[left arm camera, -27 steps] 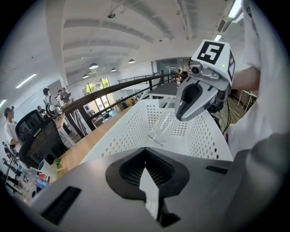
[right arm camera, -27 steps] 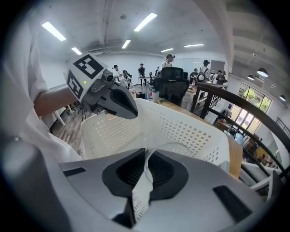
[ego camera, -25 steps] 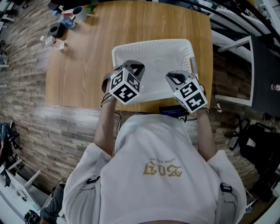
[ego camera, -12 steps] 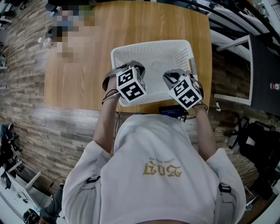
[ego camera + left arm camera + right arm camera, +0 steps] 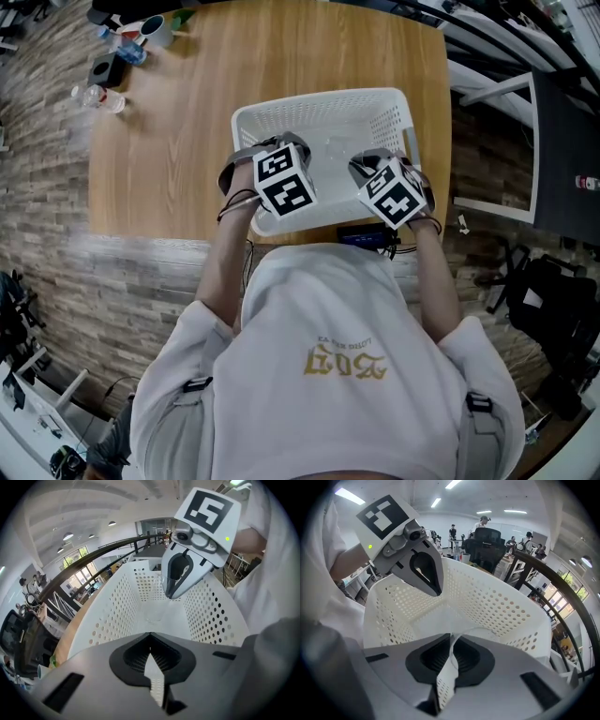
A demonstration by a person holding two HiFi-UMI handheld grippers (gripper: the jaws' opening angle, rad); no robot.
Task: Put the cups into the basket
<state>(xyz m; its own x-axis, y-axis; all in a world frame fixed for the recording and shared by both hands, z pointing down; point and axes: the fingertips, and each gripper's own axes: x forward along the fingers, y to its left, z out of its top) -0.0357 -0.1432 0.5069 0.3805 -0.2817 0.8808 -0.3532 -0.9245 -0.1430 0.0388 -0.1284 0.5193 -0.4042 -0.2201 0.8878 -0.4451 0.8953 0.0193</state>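
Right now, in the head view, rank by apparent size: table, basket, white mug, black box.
1. table
2. basket
3. white mug and black box: about alike, too small to rank.

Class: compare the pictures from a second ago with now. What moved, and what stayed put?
The left gripper slid slightly rightward and the right gripper slightly leftward along the near rim of the basket. Each is shut on that rim now; the earlier pictures don't show whether they already were. The basket stayed at the near edge of the table.
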